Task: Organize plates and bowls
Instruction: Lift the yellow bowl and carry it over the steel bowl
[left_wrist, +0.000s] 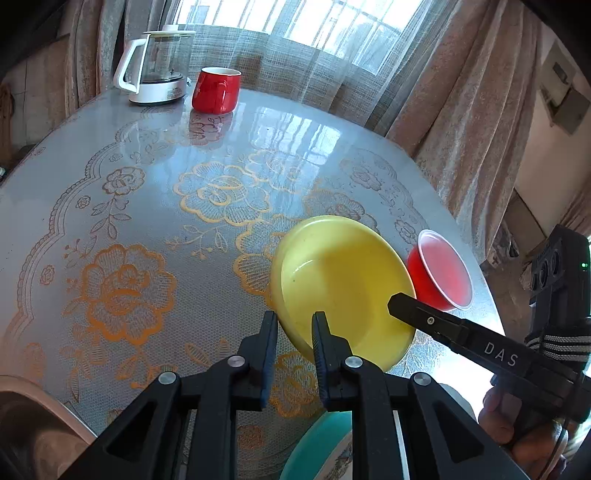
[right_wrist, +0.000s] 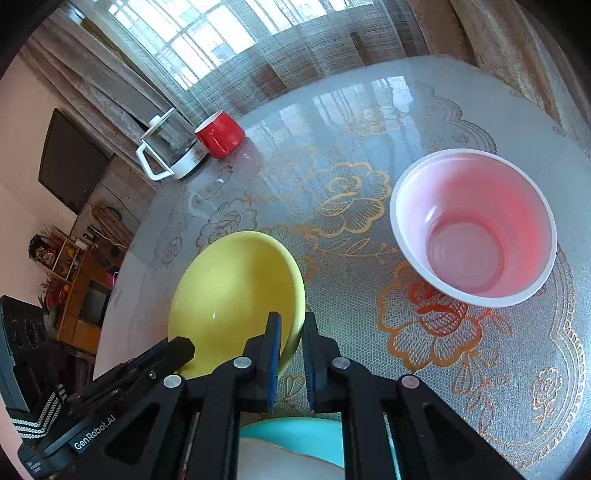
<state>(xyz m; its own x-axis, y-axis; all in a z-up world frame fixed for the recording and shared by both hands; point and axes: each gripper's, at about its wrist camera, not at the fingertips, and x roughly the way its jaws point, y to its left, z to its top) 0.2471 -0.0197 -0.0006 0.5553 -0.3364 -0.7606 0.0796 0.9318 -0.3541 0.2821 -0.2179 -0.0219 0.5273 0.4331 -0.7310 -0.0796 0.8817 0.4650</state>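
The yellow bowl is tilted above the bench, its rim caught between the jaws of both grippers. The left gripper pinches the bowl's near rim, one jaw inside the bowl and the other outside. The right gripper bites the rim on the opposite side, its jaws narrow on the bowl wall; in the left wrist view its finger reaches in over the bowl's far edge.

A red plastic bowl with a pale inside and white rim stands on the bench just beside the yellow bowl, apart from it. Below both grippers, at the near edge of the bench, lies a turquoise dish, mostly hidden by the gripper bodies. At the far side of the bench, by the curtained window, a red mug stands next to a glass kettle with a white handle.
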